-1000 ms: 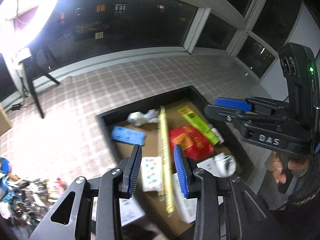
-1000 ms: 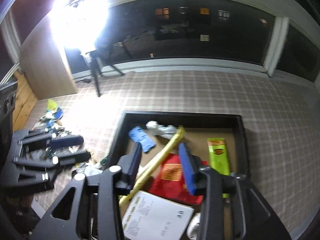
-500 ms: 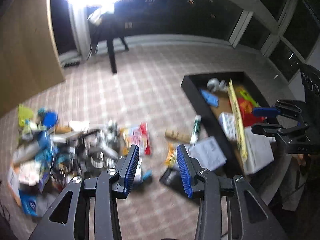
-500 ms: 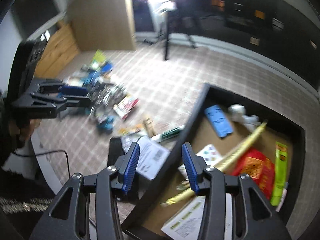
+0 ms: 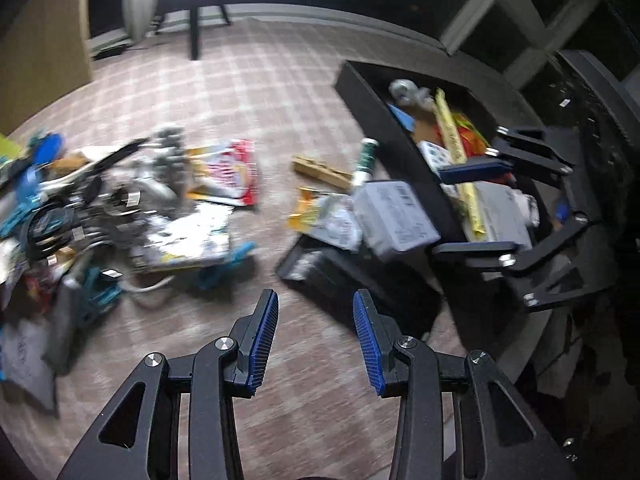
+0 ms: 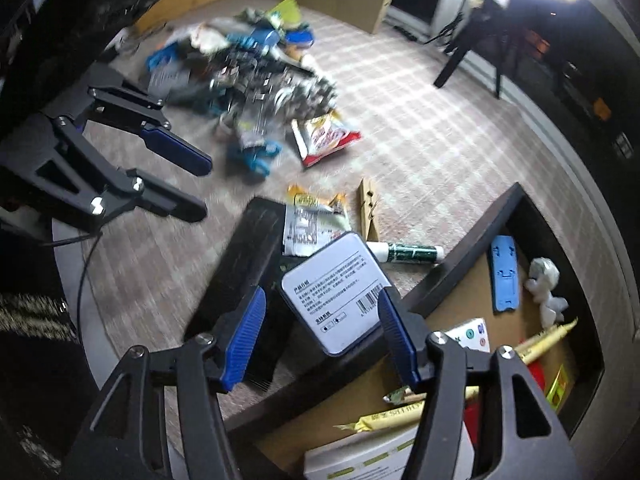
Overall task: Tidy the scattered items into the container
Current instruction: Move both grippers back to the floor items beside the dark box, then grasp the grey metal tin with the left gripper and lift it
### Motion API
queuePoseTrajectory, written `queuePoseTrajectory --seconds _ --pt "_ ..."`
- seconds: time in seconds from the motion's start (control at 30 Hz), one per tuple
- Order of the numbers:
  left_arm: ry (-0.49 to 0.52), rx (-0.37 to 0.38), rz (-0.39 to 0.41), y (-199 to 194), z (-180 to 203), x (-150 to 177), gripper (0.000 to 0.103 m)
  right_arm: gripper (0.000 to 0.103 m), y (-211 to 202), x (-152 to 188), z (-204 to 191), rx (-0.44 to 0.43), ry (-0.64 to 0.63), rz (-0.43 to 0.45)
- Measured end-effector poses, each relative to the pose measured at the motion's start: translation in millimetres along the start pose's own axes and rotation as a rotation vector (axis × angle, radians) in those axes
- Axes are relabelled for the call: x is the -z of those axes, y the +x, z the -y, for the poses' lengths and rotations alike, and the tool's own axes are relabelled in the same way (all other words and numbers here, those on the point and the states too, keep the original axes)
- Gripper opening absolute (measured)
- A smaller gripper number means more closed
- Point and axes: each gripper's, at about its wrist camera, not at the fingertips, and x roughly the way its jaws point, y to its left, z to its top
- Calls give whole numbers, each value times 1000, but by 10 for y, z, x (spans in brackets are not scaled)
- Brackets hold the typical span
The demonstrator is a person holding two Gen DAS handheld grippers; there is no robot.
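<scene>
The black box [image 6: 472, 248] with a cardboard floor holds a blue piece [image 6: 504, 272], a long yellow packet [image 6: 548, 336] and other items. Outside its wall a white labelled tin [image 6: 336, 292] leans on a flat black case [image 6: 248, 264]. My right gripper [image 6: 320, 336] hangs over the tin. Its jaws are opening; the tin sits between them with the left pad clear of it. My left gripper [image 5: 316, 340] is open over bare carpet with nothing between its pads. Each gripper also shows in the other's view: right gripper [image 5: 460, 208], left gripper [image 6: 200, 188].
On the carpet near the box lie a green-and-white marker [image 6: 404, 252], a wooden clothespin [image 6: 368, 208], a crumpled snack wrapper [image 6: 312, 220] and a red-and-white packet [image 6: 324, 136]. A blurred pile of mixed items [image 5: 80, 208] spreads further left. A stand's dark legs [image 6: 460, 56] are behind.
Both grippers have swung away from above the box, toward the items on the carpet, and come lower. The right jaws now stand wider, around the white tin.
</scene>
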Motion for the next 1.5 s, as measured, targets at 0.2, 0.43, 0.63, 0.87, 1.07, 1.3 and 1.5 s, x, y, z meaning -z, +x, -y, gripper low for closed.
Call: queuePoseTrajectory --seconds 0.2,0.43,0.63,0.87,1.07,1.3,1.5 --pt "91 24 6 141 198 -159 37 58 -90 51 220 -124 219 53" --pt "232 49 11 107 105 -646 37 58 -232 355 58 -164 469 177" --pt "458 149 -96 303 313 -939 37 58 -113 541 -114 -149 722 207" --pt "742 232 -254 587 553 -1026 37 57 26 595 -297 -53 978 237" --pt "821 321 -380 819 529 -1155 37 57 205 498 -359 83 1114 236" --pt "871 411 -439 914 577 -1118 40 49 268 353 -319 265 1152 197" --pt "895 416 -430 914 580 -1123 52 42 270 326 -275 313 1153 206"
